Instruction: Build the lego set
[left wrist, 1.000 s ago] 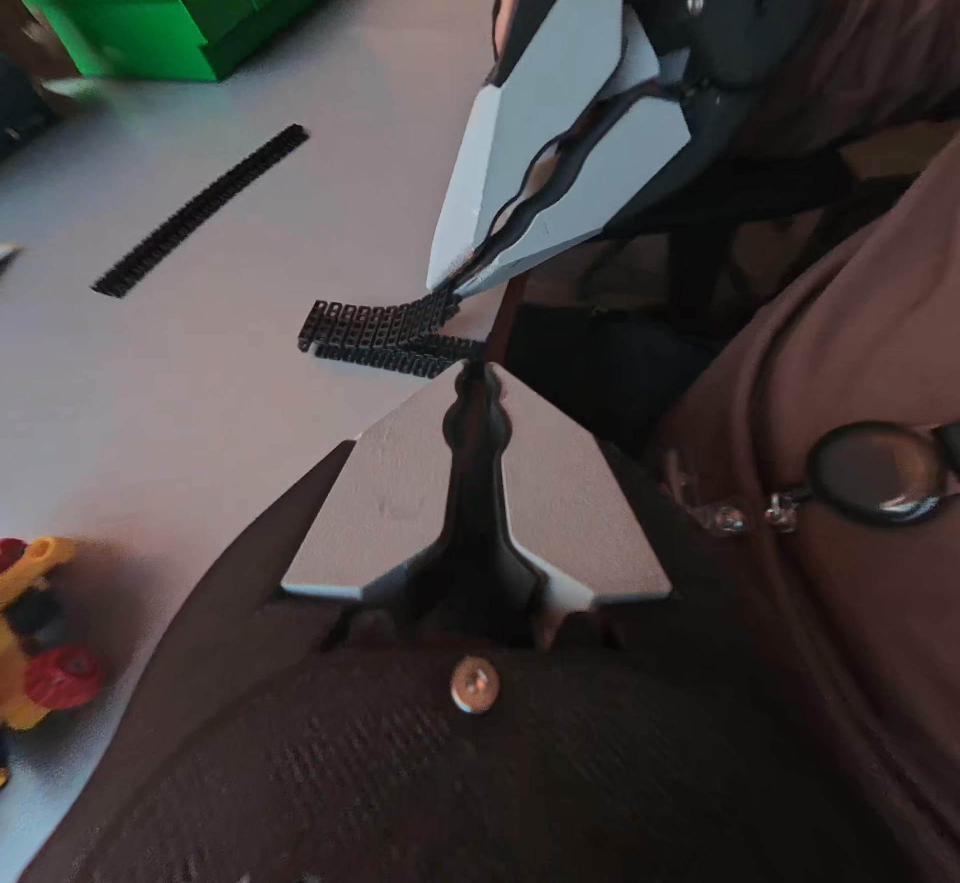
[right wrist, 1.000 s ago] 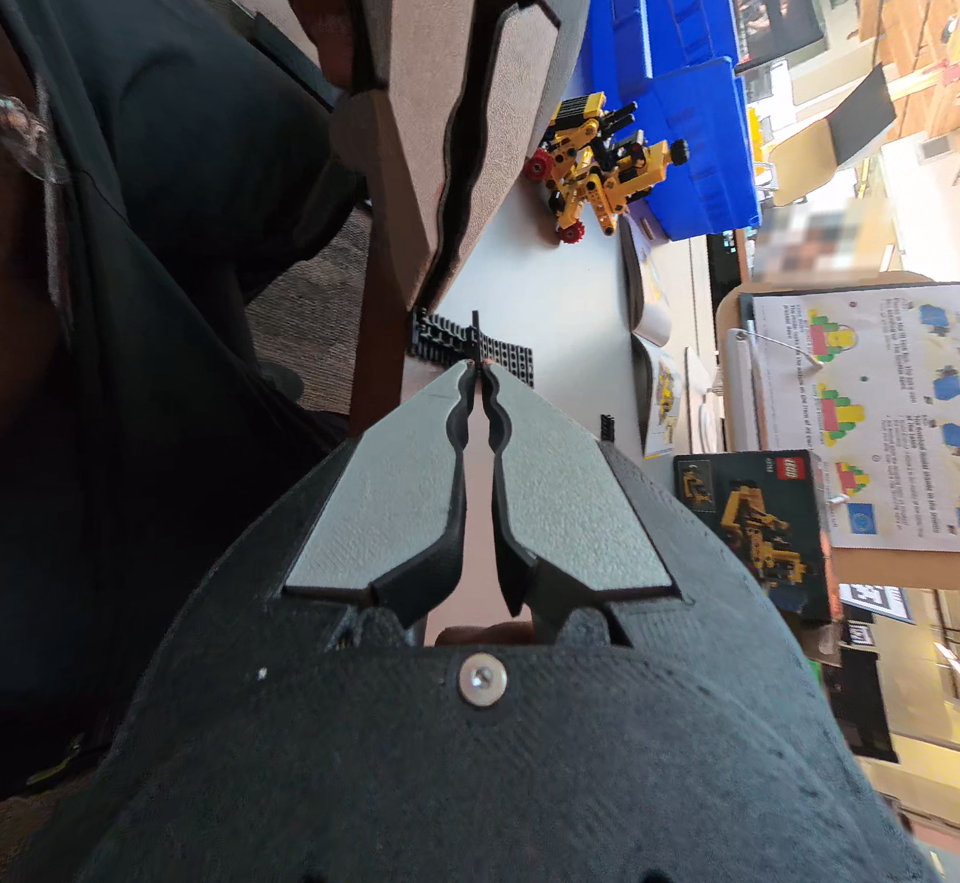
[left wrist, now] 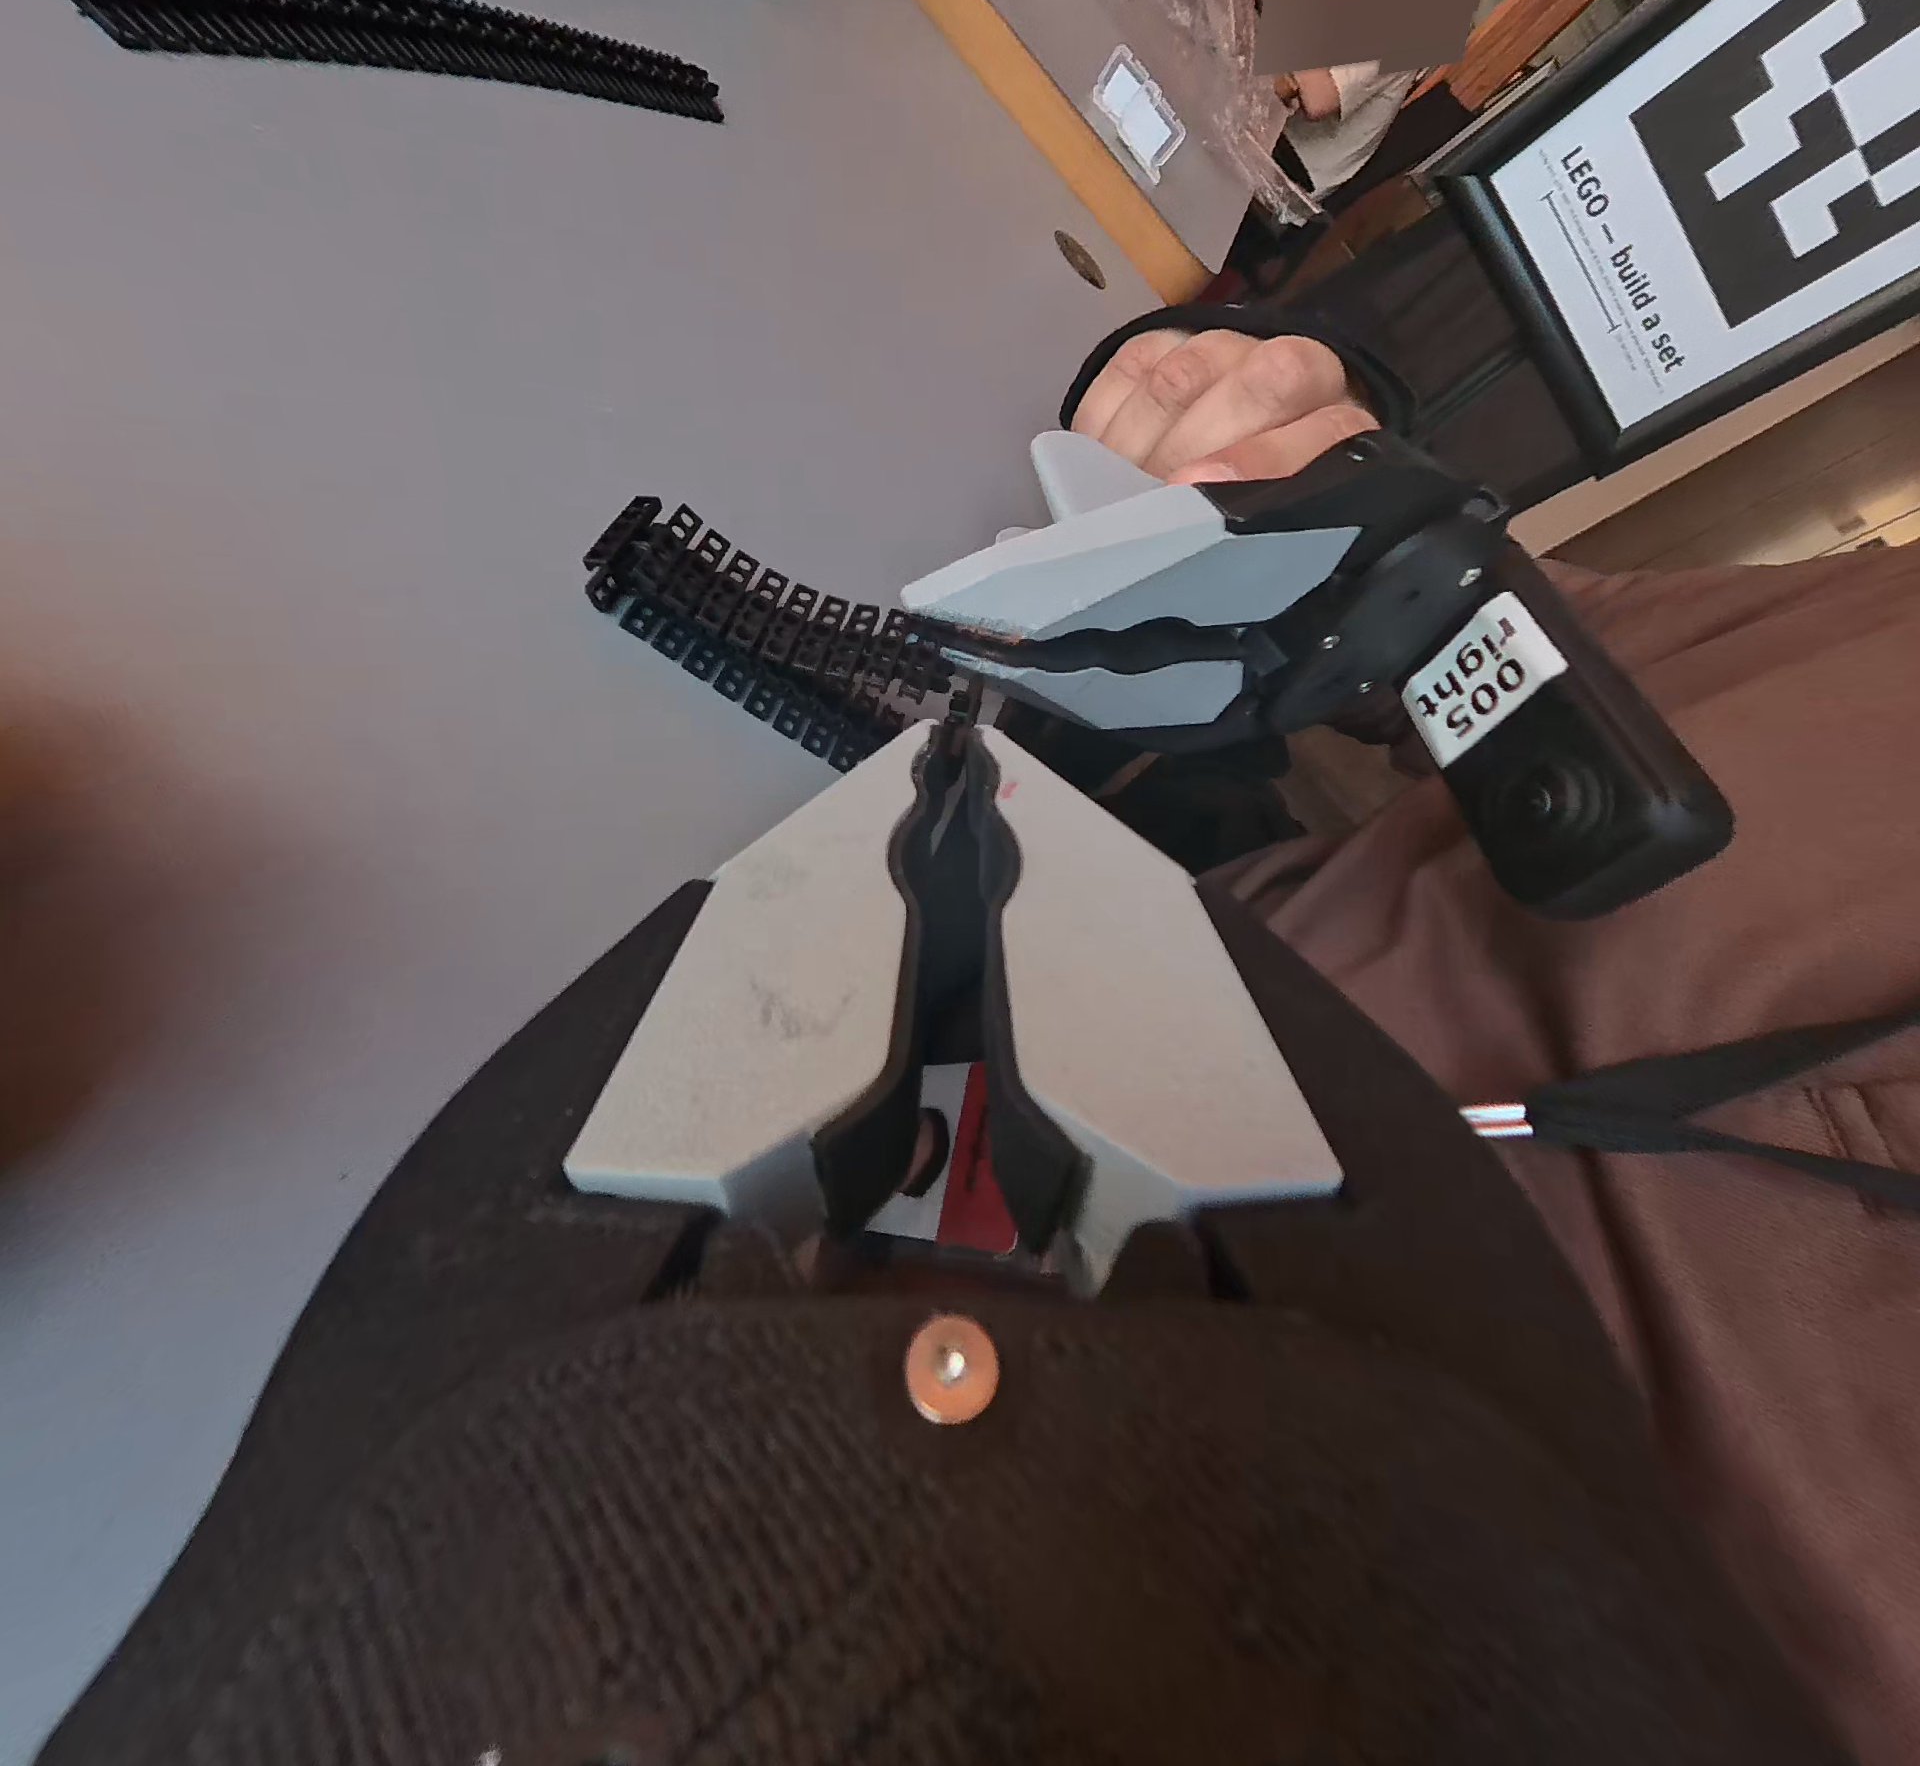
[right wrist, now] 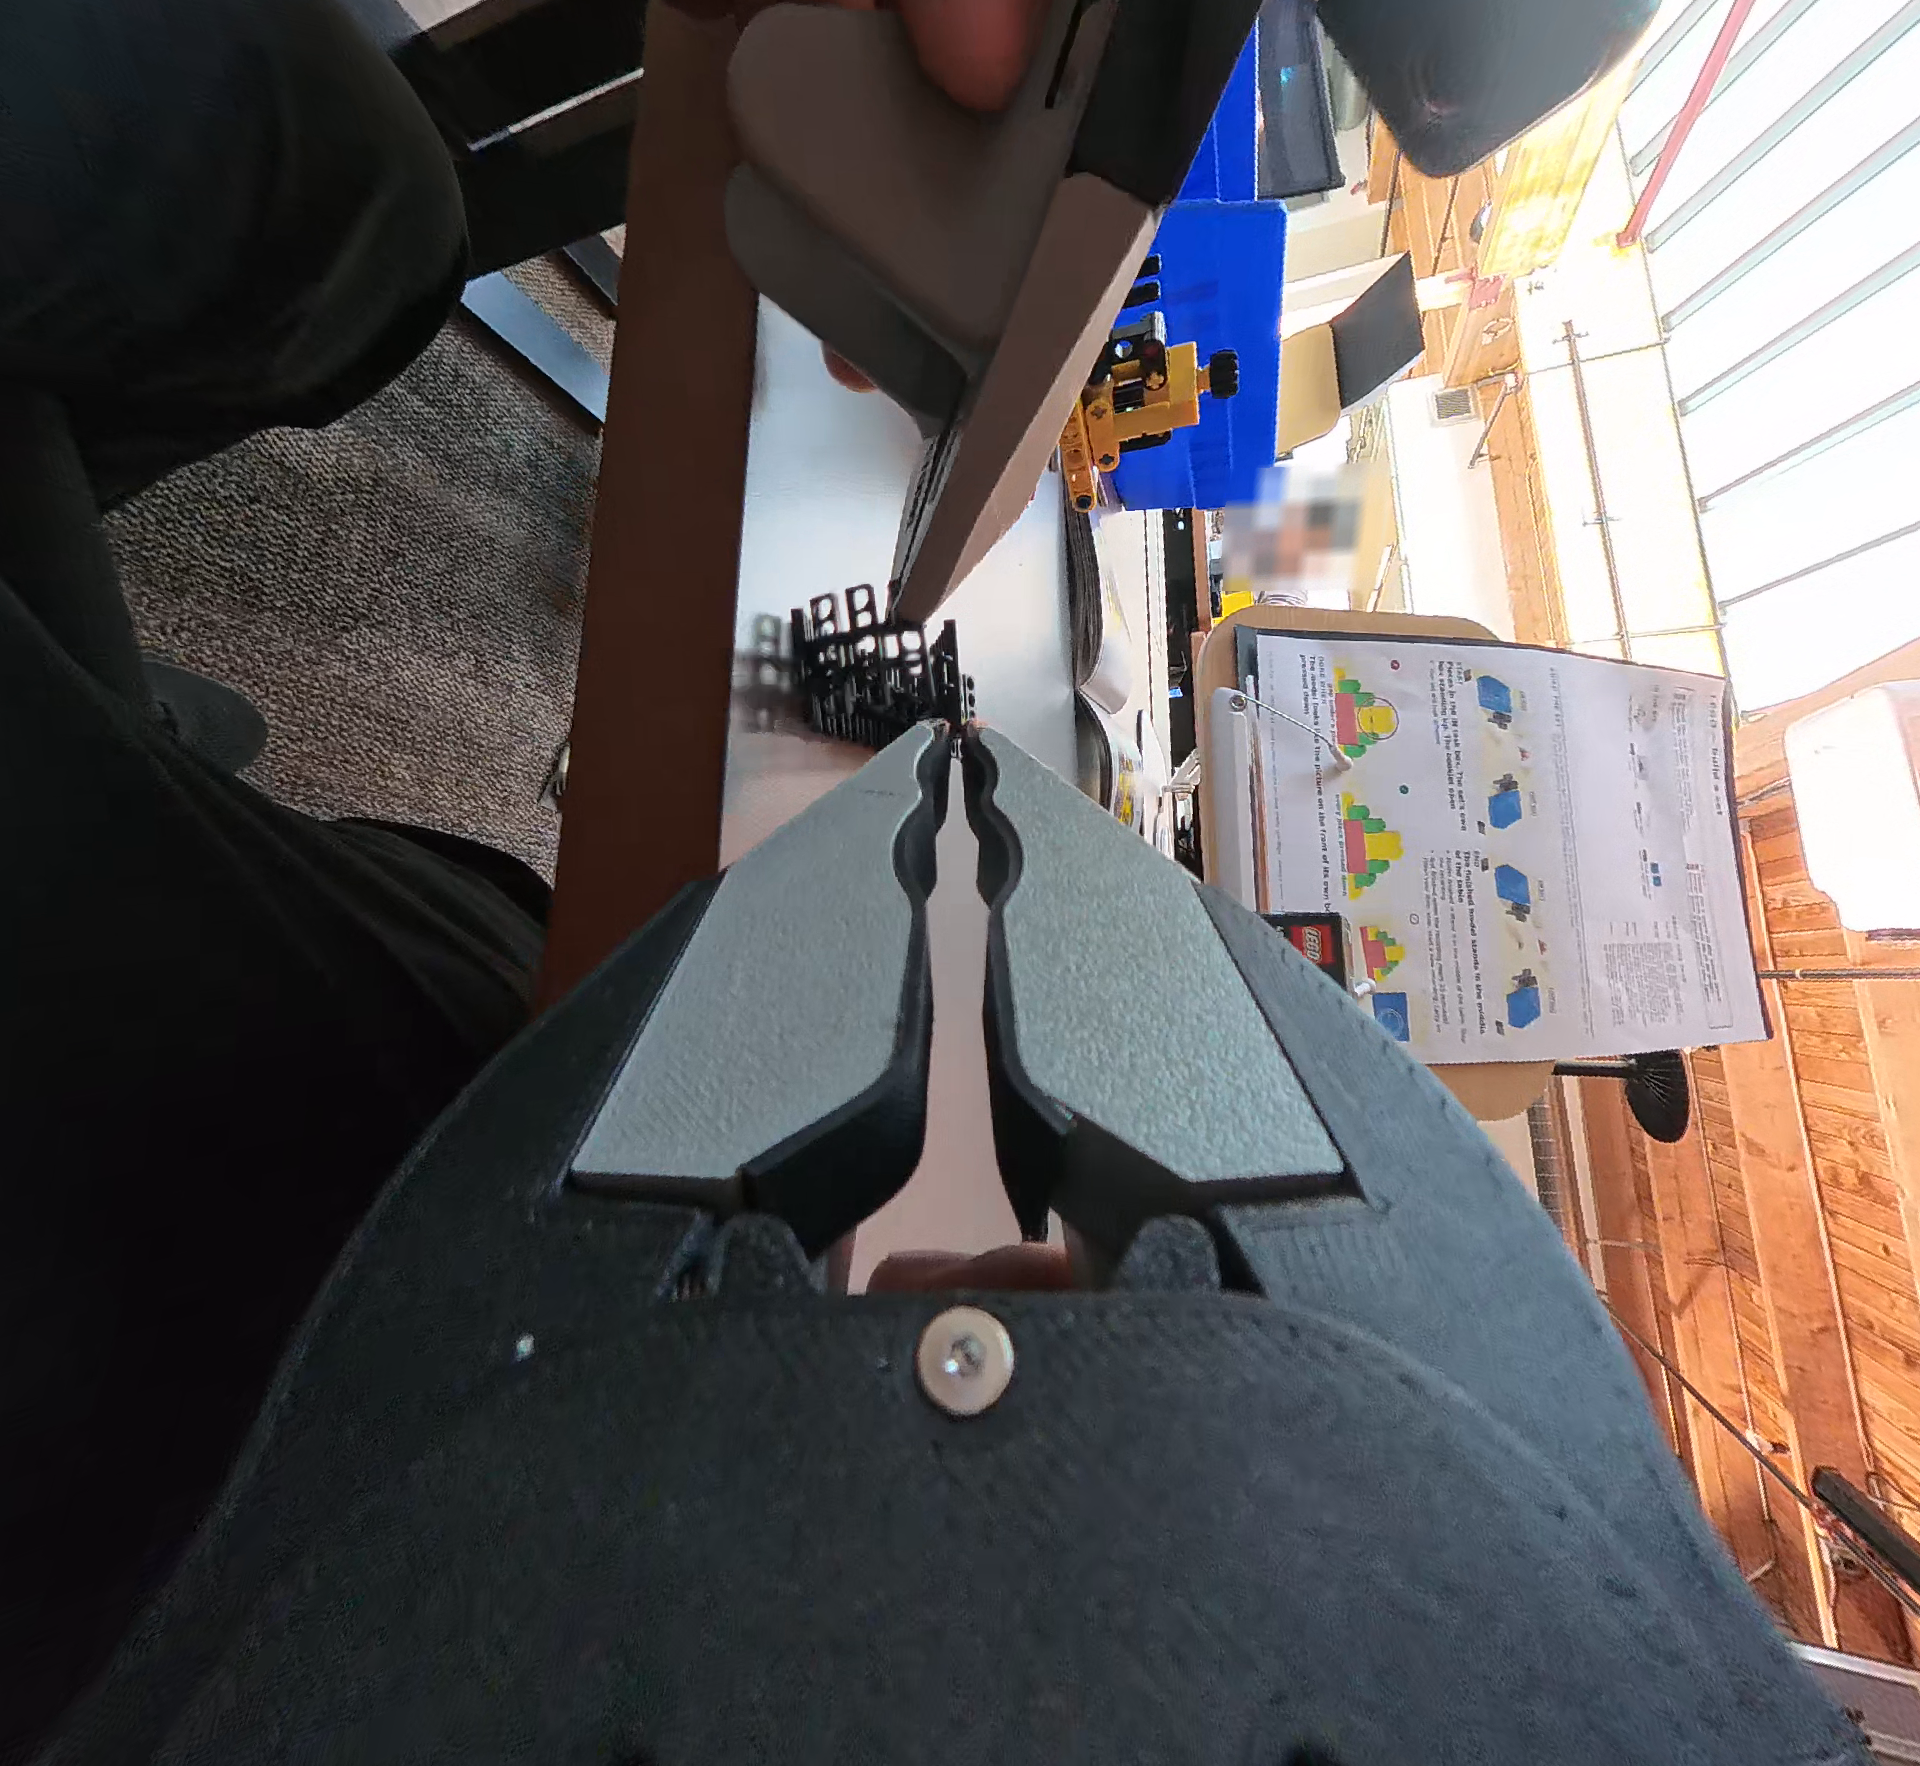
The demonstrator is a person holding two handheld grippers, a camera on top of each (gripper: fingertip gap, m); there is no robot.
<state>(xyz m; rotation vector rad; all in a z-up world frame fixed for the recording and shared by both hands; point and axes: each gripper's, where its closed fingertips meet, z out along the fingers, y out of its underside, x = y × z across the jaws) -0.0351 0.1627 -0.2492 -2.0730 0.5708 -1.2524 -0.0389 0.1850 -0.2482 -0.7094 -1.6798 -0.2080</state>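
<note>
A black lego track (left wrist: pixel 769 625) lies folded in two layers on the grey table (left wrist: pixel 416 366), near its front edge. My left gripper (left wrist: pixel 956 729) is shut on the track's near end. My right gripper (left wrist: pixel 940 651) comes in from the right and is shut on the end of the upper layer, just beside the left tips. In the right wrist view my right gripper (right wrist: pixel 956 740) pinches the track (right wrist: pixel 873 667), and the left gripper (right wrist: pixel 904 615) reaches down onto it from above. A second black track strip (left wrist: pixel 364 23) lies flat farther out.
A yellow lego vehicle (right wrist: pixel 1132 397) stands farther along the table in front of a blue bin (right wrist: pixel 1236 345). An instruction sheet (right wrist: pixel 1486 843) and a lego box (right wrist: pixel 1309 947) stand beyond. A framed sign (left wrist: pixel 1714 158) stands at the right. The table edge (right wrist: pixel 675 573) is close by. My left and right fingertips are right by each other.
Both grippers have turned while staying shut on the track ends. The right gripper now comes from the right instead of from above. The track's folded end has lifted slightly.
</note>
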